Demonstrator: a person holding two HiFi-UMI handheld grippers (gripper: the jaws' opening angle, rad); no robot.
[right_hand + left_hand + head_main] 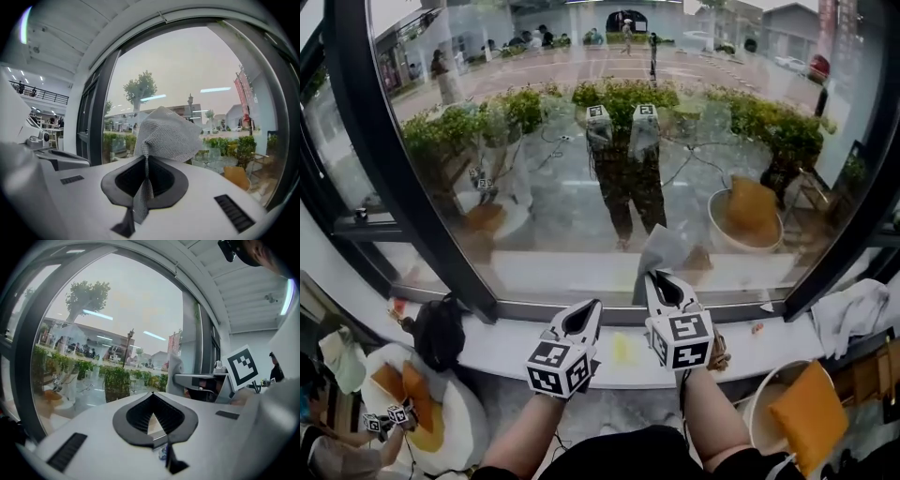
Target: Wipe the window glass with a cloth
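With my right fingers (pixel 680 298) pinching the cloth (pixel 661 248) (left fingers (pixel 593 323) clenched, empty), I should press it flat on the window glass (pixel 581 187).

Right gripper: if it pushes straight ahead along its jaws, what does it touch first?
Probably the window glass, with the grey cloth pinched in the right gripper touching before the jaws. Nothing else shows in between; the gap to the pane is unclear.
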